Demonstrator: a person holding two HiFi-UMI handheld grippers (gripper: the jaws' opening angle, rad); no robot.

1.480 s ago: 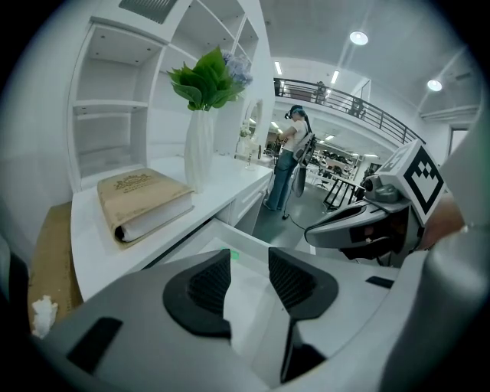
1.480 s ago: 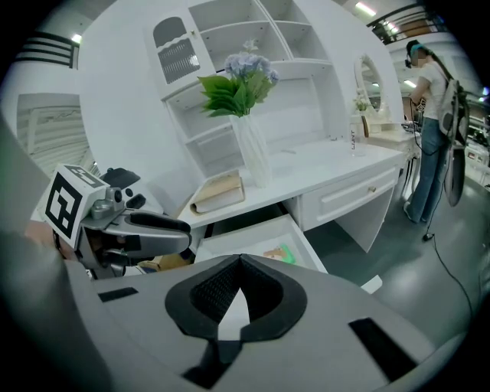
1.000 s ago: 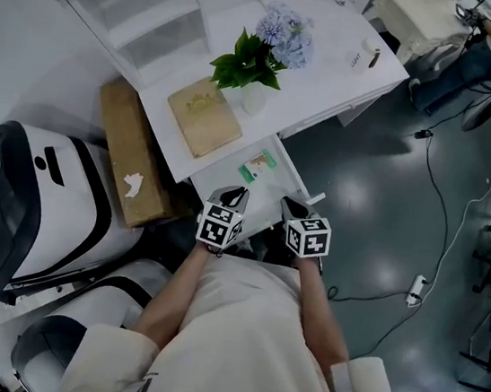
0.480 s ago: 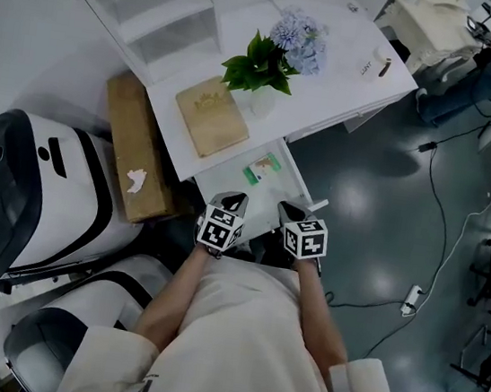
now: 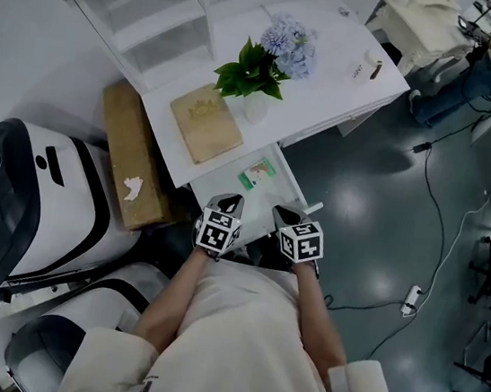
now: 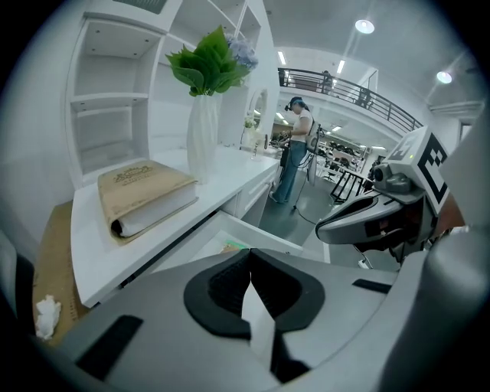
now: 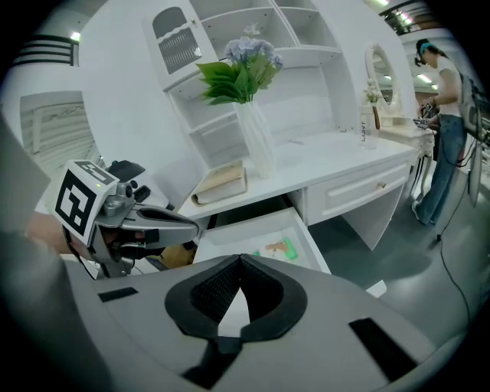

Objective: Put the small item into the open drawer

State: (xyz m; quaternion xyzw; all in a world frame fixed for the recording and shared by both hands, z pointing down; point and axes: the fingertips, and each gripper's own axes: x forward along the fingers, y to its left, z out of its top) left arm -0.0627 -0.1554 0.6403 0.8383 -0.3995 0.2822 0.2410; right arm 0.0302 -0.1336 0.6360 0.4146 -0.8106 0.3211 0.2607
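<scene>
1. The small item (image 5: pixel 257 173) lies flat on the floor of the open drawer (image 5: pixel 228 188), nearer the right-hand wall as the head view shows it and well apart from both claws; on that evidence the placing looks done
2. The left claw (image 5: pixel 231 200) is closed tip to tip with nothing between its jaws, and the right claw (image 5: pixel 284 212) is closed and empty in the same way; the two hang side by side over the drawer's front edge, angled downward
3. The drawer stands pulled out from under the white surface (image 5: pixel 335 76), which leaves its inside open from above; that is probably why the item could go in without anything on top being disturbed
4. Holding the closed claws back at the front edge keeps them clear of the item, and likely suits pushing the drawer shut, should that follow
5. The item reads as a thin, flat packet, part bright green and part pale tan; any print on it is too small to make out, and it looks light enough to slide if the drawer is jolted
6. A tan book (image 5: pixel 205 122) and a vase of flowers (image 5: pixel 267 58) sit on the surface behind the drawer, untouched
</scene>
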